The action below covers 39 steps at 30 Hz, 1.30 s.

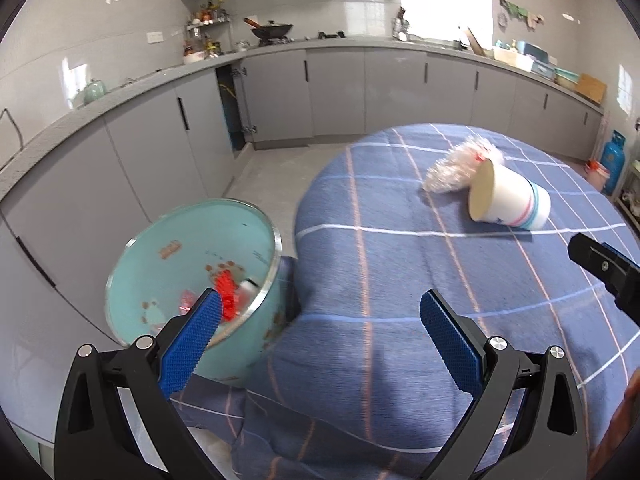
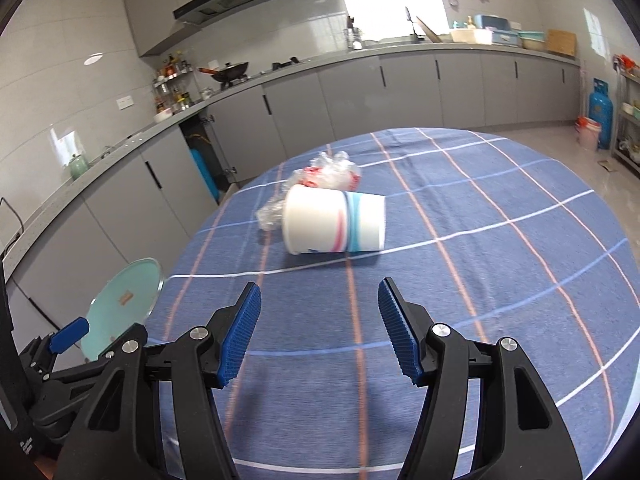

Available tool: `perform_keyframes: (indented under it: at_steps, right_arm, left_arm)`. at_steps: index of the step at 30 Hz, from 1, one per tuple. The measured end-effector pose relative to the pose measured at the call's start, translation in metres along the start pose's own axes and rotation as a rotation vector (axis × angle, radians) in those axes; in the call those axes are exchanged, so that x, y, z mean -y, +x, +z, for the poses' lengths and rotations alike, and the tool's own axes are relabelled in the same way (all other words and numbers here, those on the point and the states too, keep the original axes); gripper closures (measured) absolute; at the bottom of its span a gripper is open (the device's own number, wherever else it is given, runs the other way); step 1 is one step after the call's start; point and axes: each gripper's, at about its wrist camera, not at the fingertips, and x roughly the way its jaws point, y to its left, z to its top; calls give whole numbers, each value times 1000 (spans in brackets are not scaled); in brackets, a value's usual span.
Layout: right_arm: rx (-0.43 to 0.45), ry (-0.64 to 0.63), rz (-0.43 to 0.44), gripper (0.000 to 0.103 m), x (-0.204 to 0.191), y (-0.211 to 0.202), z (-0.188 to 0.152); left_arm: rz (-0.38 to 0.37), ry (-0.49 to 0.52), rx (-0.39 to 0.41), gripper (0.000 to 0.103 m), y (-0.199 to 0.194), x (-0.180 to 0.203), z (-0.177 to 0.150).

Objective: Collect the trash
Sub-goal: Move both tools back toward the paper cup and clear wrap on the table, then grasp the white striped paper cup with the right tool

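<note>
A white paper cup point(image 1: 510, 196) point(image 2: 334, 222) with pink and blue bands lies on its side on the blue checked tablecloth point(image 1: 400, 280) point(image 2: 460, 260). Crumpled clear plastic wrap point(image 1: 456, 166) point(image 2: 320, 176) with red print rests against its far side. A turquoise trash bin point(image 1: 192, 272) point(image 2: 120, 304) stands by the table's left edge, with red and white scraps inside. My left gripper point(image 1: 320, 324) hangs open over the table edge beside the bin, empty. Nearer than the cup, my right gripper point(image 2: 318, 324) is open above the cloth, holding nothing.
Grey kitchen cabinets point(image 1: 340, 92) point(image 2: 420, 92) and a countertop run along the far wall, with one cabinet door open point(image 1: 236, 108). A blue gas cylinder point(image 1: 614, 162) point(image 2: 600, 112) stands on the floor at the right, beside a white bucket point(image 2: 588, 132).
</note>
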Motion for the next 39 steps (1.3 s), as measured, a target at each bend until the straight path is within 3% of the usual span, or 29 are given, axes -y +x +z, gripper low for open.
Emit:
perform_keyframes:
  at_steps: [13,19,24,30,36,39]
  right_arm:
    - [-74,-59,-13,37,27,38,30]
    - [-143,-185,13,32,26,74,51]
    - [-208,-330,39,22,22,100,66]
    - [-294,-484,110,22,16,128,72]
    - [-317,-548,145,22,11,137,73]
    - [-330,-542,153,30,13,141,71]
  left_arm:
    - [-40,57,-14,6,22,28,20]
    - [-54,85,-42,6,39,40,27]
    - [-57,98,-62,6,53,44,36]
    - [-65,95,-69,6,69,43,54]
    - [-57,94,-77,6,82,40,64]
    - [-60,91,-85,6,88,40,67]
